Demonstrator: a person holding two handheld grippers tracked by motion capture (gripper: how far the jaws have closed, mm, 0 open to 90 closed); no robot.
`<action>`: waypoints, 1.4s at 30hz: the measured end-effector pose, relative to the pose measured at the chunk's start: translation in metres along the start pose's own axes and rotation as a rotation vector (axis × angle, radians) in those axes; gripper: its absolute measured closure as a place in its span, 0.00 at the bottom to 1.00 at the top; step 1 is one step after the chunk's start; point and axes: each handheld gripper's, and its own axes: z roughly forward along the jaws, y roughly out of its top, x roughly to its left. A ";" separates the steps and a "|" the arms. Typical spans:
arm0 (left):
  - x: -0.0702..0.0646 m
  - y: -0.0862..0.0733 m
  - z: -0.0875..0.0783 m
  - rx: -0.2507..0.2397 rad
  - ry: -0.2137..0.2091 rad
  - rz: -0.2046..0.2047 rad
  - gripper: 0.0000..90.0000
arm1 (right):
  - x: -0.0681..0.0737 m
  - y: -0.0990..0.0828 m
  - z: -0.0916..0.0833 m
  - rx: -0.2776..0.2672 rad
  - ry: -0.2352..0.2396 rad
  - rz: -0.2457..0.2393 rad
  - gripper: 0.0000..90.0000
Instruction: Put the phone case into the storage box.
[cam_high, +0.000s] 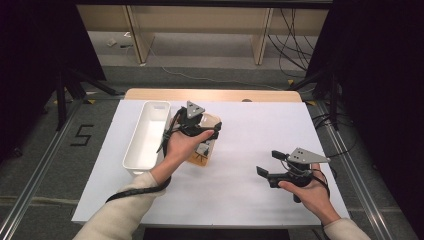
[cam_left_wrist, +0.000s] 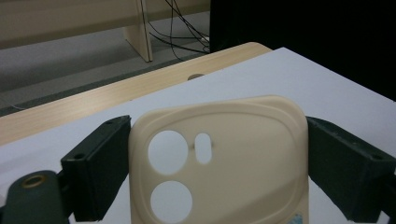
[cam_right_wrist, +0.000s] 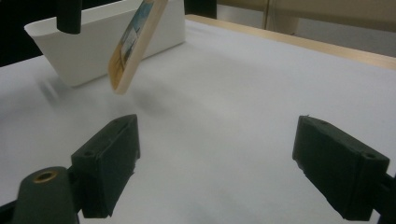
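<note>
Forearms in pale sleeves come in from six o'clock of the high view, nearest the camera, each hand carrying a black gripper.

Largest is the table (cam_high: 240, 200), its top covered by a smooth white sheet, with a bare wood strip along the far edge. On it, at about ten o'clock from the centre, sits a long white bin (cam_high: 145, 137), glossy plastic, rounded at the corners and open on top.

Just right of the bin, the left gripper (cam_high: 202, 131) is clamped on a phone case (cam_left_wrist: 219, 163), lifted off the sheet and tilted. The case is cream, matte and soft-looking, a rounded rectangle with a raised rim, two round lens holes and a small oval slot; a printed sticker shows on its other face in the right gripper view. Both jaws press its long edges.

At four o'clock the right gripper (cam_high: 267, 165) stands idle above the sheet, jaws wide apart with nothing between them.

By my reading, the step in hand is carrying the case to the bin. The next move calls for a short swing towards nine o'clock, over the bin's near wall, then lowering and opening the jaws so the case drops inside without catching the rim.
</note>
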 end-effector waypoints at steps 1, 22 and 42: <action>0.001 0.000 -0.001 -0.001 -0.001 0.001 0.13 | 0.000 0.000 0.000 0.000 -0.001 0.000 0.17; 0.011 0.005 -0.025 -0.051 0.015 -0.004 0.13 | 0.000 0.000 0.000 -0.003 -0.005 -0.009 0.17; 0.015 0.012 -0.030 -0.073 0.024 -0.027 0.13 | 0.000 -0.001 0.000 0.002 0.003 -0.013 0.17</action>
